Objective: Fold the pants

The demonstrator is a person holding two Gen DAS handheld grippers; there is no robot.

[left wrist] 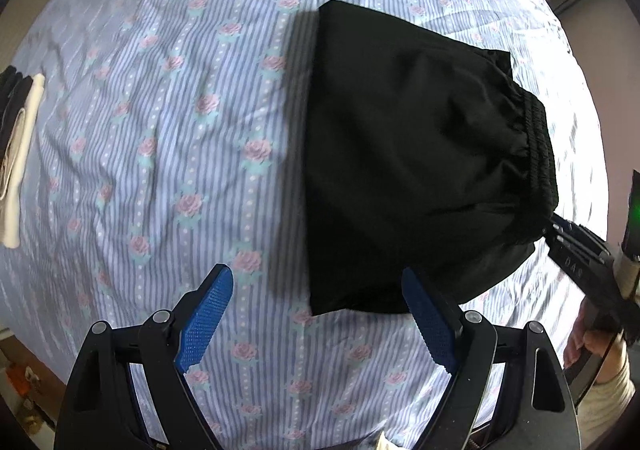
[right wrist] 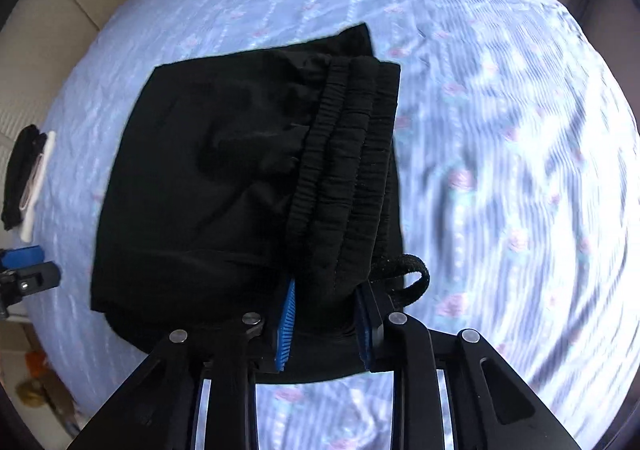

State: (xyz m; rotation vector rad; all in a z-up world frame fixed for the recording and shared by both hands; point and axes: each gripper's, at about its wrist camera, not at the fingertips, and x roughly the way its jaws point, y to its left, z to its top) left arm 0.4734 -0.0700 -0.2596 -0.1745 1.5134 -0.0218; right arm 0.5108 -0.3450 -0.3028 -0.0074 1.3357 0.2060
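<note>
The black pants [left wrist: 404, 154] are folded into a compact bundle and held above the striped floral bedsheet [left wrist: 160, 130]. My right gripper [right wrist: 326, 290] is shut on the pants' elastic waistband [right wrist: 344, 170] end; the bundle [right wrist: 208, 186] hangs out ahead of its fingers, and a black loop [right wrist: 416, 278] sticks out at the right. In the left wrist view the right gripper [left wrist: 576, 246] shows at the right edge, gripping the waistband corner. My left gripper [left wrist: 318, 298] is open and empty, just below the bundle's lower edge.
A small stack of folded black and white clothes [left wrist: 16, 154] lies at the bed's left edge, also seen in the right wrist view [right wrist: 28, 174]. A beige padded headboard [right wrist: 60, 10] lies beyond the bed. The left gripper's blue tip [right wrist: 22, 256] shows at left.
</note>
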